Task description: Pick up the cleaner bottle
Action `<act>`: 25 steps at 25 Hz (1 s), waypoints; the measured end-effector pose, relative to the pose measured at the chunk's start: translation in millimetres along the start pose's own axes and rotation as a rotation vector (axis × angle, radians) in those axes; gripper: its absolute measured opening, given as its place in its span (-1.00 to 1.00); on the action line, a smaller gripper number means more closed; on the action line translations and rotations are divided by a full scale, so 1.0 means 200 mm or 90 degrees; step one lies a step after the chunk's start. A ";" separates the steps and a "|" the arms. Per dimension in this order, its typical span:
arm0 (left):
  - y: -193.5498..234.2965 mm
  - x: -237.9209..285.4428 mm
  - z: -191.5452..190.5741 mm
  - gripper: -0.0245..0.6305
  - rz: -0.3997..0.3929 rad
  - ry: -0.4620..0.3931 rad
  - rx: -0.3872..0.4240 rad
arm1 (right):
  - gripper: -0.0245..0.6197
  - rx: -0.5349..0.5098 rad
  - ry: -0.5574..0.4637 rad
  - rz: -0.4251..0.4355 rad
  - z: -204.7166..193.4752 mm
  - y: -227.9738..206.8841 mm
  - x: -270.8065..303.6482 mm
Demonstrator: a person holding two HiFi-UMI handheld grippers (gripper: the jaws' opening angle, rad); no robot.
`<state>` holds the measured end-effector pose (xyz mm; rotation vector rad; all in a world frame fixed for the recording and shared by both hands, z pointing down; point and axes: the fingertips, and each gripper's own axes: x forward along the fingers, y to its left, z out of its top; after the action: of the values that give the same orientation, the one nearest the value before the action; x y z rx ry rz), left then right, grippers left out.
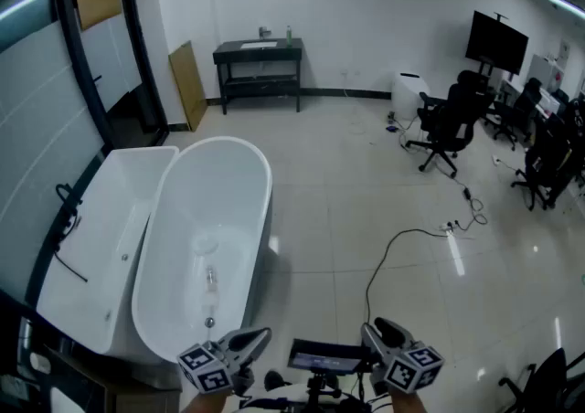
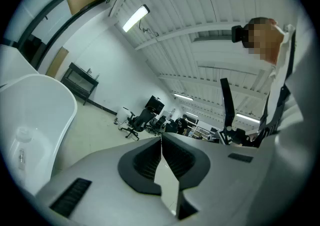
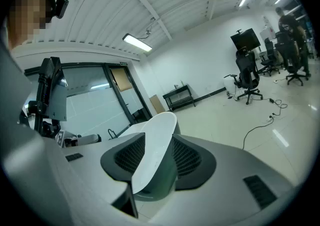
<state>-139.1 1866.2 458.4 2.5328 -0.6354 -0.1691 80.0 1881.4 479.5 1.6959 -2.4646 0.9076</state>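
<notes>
In the tub (image 1: 263, 175), cleaner bottle (image 1: 211, 284) lies lengthwise, ahead-left of both grippers. L gripper (image 1: 259, 336) nearer, jaws together; R gripper (image 1: 377, 329) jaws apart, empty.

Tiny, unclear object (image 1: 211, 280) inside bathtub (image 1: 224, 142)

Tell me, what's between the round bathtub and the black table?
Only bare tiled floor lies between the round bathtub and the black table; the head view shows it.
</notes>
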 end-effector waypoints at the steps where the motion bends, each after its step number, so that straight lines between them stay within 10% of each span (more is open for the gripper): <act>1: 0.00 0.00 -0.01 -0.92 0.002 0.002 0.002 | -0.44 0.003 0.003 -0.007 0.00 0.00 0.00; 25: -0.07 0.10 0.01 -0.92 -0.023 -0.020 -0.020 | -0.44 0.047 -0.017 -0.008 0.06 -0.13 -0.03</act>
<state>-116.0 1865.5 449.5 2.5178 -0.5946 -0.2311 108.4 1875.0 480.1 1.7552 -2.4632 0.9935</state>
